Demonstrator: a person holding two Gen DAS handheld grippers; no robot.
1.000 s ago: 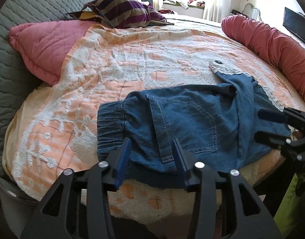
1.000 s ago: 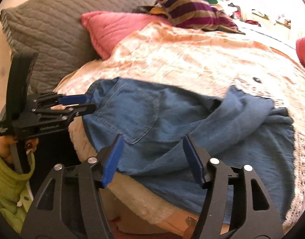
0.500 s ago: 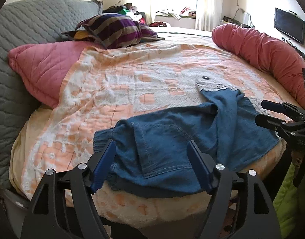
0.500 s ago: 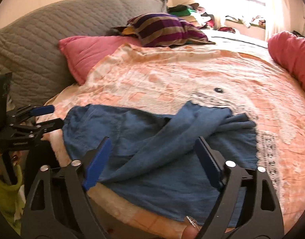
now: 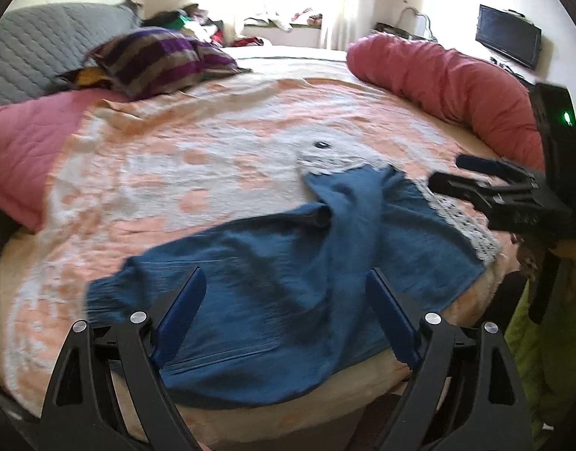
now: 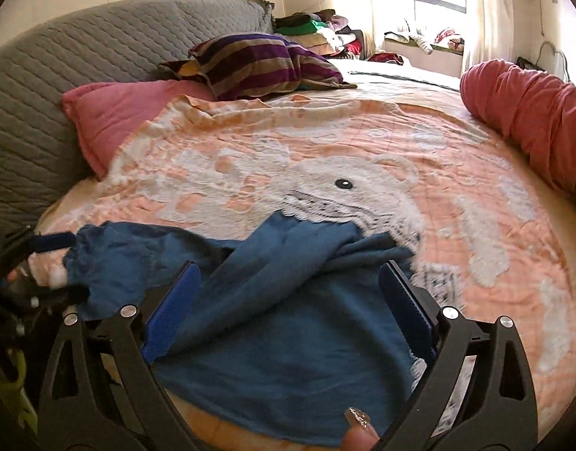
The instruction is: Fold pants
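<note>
Blue denim pants [image 5: 272,248] lie rumpled at the near edge of the round bed, one leg [image 6: 288,259] thrown across the rest. My left gripper [image 5: 284,278] hovers over the waist end, its jaws wide and still opening, with the cloth under them and untouched. My right gripper [image 6: 289,268] hangs over the leg end, jaws also opening, pads clear of the denim [image 6: 280,345]. The other gripper shows in each view: the right one [image 5: 453,174] at the right edge, the left one [image 6: 68,267] at the left edge.
A peach blanket [image 5: 212,158] with a white animal pattern covers the bed. A pink pillow [image 6: 111,112], a striped cushion [image 6: 257,64] and a grey headboard [image 6: 81,56] lie behind. A red bolster [image 5: 449,79] lines the right rim. A person's fingertip [image 6: 357,419] and green sleeve [image 5: 543,338] show.
Both grippers have drawn back from the pants and risen, and their jaws have spread wider. The pants stay on the bed, now farther from both cameras.
</note>
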